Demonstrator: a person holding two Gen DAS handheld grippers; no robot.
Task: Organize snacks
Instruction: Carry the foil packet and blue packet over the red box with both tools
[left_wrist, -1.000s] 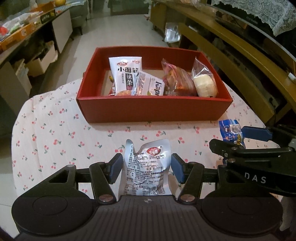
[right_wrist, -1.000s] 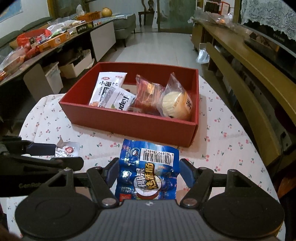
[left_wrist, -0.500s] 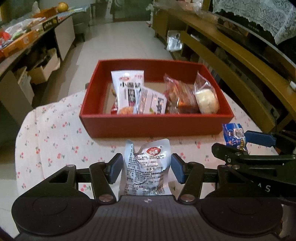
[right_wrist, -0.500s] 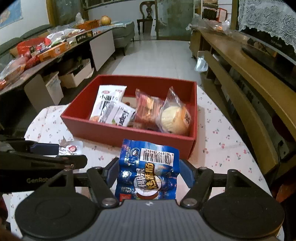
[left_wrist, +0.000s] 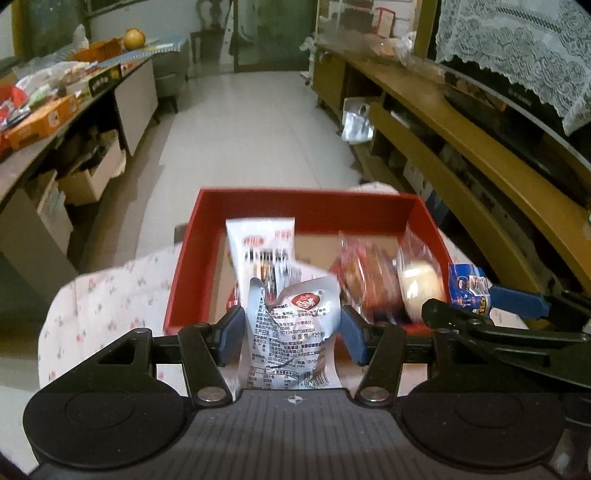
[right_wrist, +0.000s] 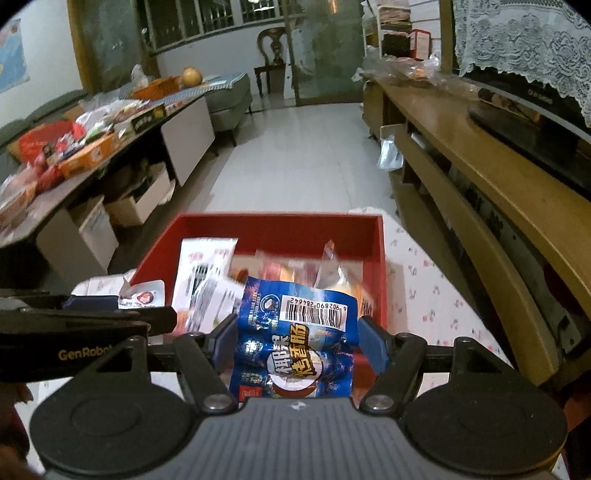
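Left wrist view: my left gripper (left_wrist: 291, 334) pinches the silver snack packet (left_wrist: 291, 332) between its blue pads, which press its two sides; the jaws have just been closing a little further on it. The packet stands upright along the fingers, its long axis pointing away from me toward the red box (left_wrist: 192, 266). The box lies directly ahead and below, its near wall just under the fingertips, and the packet's top edge already overlaps the interior in the frame. Right wrist view: my right gripper (right_wrist: 295, 341) clamps the blue sausage packet (right_wrist: 295, 339) the same way, barcode end forward, also in front of the box's near wall (right_wrist: 369, 369). Both grippers hang side by side, neither clearly nearer. Box holds a white packet (left_wrist: 260, 247), a red-wrapped snack (left_wrist: 365, 273) and a round bun (left_wrist: 419, 280) in a row; blurred. My judgement: free floor is behind that row, so each packet must travel forward past it before release.
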